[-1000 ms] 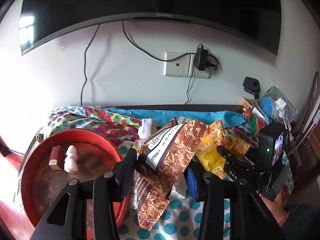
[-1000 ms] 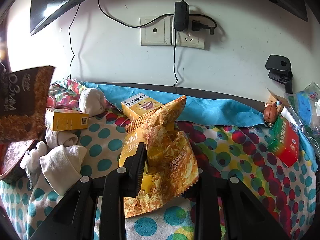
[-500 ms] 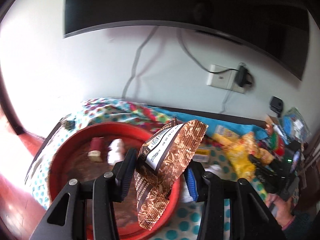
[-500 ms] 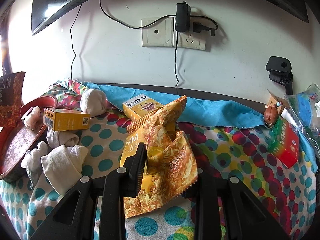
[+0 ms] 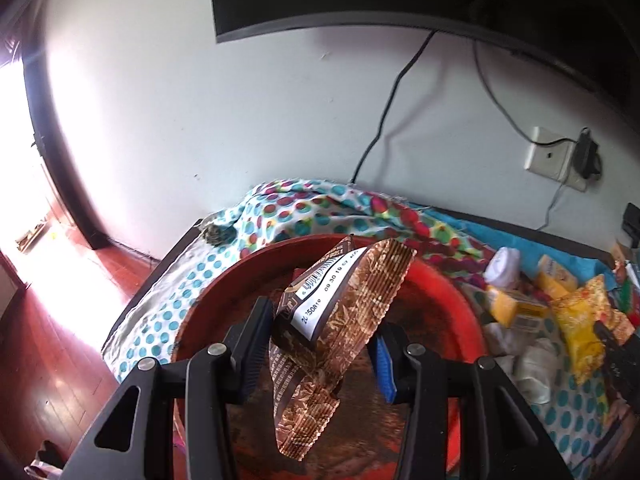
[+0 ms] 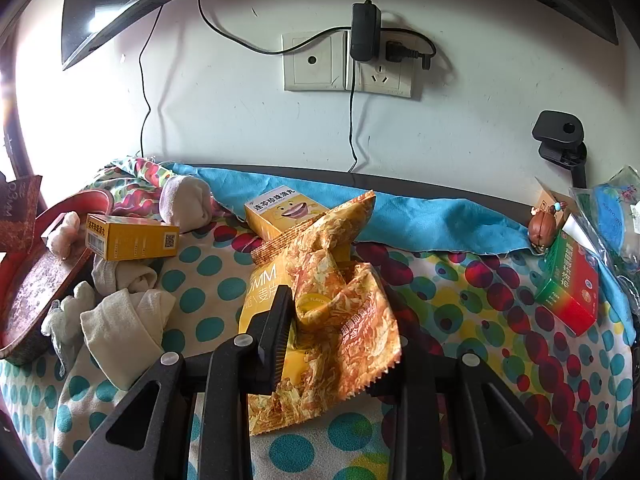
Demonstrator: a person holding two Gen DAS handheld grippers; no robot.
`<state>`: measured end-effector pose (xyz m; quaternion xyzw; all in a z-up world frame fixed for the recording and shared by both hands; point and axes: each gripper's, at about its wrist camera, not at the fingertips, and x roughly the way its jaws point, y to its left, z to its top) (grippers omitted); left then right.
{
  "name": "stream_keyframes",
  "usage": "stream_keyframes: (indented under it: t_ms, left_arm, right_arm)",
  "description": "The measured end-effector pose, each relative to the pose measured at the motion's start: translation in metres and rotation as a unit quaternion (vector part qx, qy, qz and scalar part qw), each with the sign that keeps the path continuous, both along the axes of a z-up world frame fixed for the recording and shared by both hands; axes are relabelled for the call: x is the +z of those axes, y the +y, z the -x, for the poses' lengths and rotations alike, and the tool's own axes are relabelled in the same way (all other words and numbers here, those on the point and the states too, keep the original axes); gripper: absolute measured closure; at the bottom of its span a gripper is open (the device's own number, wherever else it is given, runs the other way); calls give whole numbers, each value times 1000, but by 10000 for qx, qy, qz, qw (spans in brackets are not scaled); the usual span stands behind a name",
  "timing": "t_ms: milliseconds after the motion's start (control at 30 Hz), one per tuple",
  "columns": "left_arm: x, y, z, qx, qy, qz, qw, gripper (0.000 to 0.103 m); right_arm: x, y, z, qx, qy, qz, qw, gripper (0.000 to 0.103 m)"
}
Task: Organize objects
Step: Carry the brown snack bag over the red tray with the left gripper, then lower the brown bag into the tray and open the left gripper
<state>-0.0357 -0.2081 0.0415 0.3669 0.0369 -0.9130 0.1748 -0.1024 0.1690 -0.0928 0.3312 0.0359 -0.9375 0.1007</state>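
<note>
We find the left gripper (image 5: 320, 344) clamped on a crinkled brown foil snack packet (image 5: 332, 344), held above the round red tray (image 5: 468, 312) at the bench's left end. The right gripper (image 6: 340, 340) has a crumpled yellow-orange foil snack packet (image 6: 332, 320) between its fingers, low over the polka-dot cloth (image 6: 460, 320); its jaws are opening slightly, the packet still pinched. We judge both packets light, limp and slippery, with brittle contents; hold is best taken on the flat sealed edge, without crushing the body.

Right finger (image 6: 400, 364) of the right tongs (image 6: 340, 344) behind the yellow snack packet (image 6: 332, 320).
</note>
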Motion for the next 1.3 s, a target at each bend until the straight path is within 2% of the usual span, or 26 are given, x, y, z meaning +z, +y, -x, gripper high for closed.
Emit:
stream_keyframes:
  t_ms: [100,233,433,700,867,1100,1300]
  left_arm:
    - [-10,-10,5,91,-71,-23,9999,57]
    - [-21,-25,10,111,-60,-357,9993,57]
    - [-27,-35,17,246,-56,13,9997,57]
    - [-35,-35,25,320,-3,198,9993,54]
    - [-39,-25,27,187,-61,287,9994,51]
    - [-45,-15,27,96,-88,183,9997,47]
    - [-46,-12,27,24,21,-164,9999,39]
  right_arm:
    - [0,1,1,-1,-6,2,10000,75]
    - [-1,0,1,-4,-12,-5,10000,75]
    - [-2,1,1,-11,-21,-11,10000,75]
    - [-2,1,2,-22,-34,-63,10000,75]
    - [-2,1,2,-26,-44,-73,10000,75]
    - [-2,0,2,-25,-43,-97,9999,75]
    - [-2,0,2,-22,-39,-112,9999,74]
